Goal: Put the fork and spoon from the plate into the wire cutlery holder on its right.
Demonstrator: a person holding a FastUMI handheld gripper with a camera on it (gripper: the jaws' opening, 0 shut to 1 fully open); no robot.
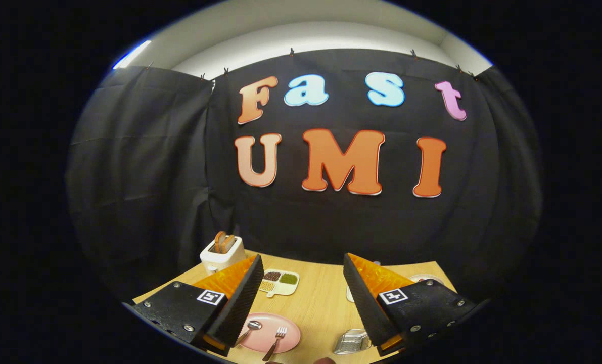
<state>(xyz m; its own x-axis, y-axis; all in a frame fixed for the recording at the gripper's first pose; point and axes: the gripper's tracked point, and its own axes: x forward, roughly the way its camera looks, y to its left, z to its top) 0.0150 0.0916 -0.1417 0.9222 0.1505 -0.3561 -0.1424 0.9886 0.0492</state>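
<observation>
Gripper view.

Gripper point(303, 298): fingers spread wide apart, nothing between them, held above the table and touching no item.

Table point(316, 303): light wood top, seen in the gap between the fingers and beyond them.

Plate point(288, 331): pink, round, lying flat on the table just inside the left finger, below the fingertips. Part of its left rim is hidden by that finger.

Spoon point(250, 328): metal, on the left part of the plate, bowl uppermost, handle running down toward the left finger, which covers its end.

Fork point(276, 341): metal head with a dark handle, on the plate just beside the spoon and to its right, tines pointing away, handle reaching over the near rim.

Wire cutlery holder point(352, 342): silvery wire basket on the table to the right of the plate, apart from it, just inside the right finger, which hides its right side. Contents cannot be made out.

Toaster point(221, 254): white, with brown slices standing in its slots, beyond the left fingertip at the far edge of the table.

Divided tray point(279, 282): pale, with compartments of dark, green and tan filling, just beyond the left fingertip.

Pale dish point(424, 277): partly visible beyond the right finger.
</observation>
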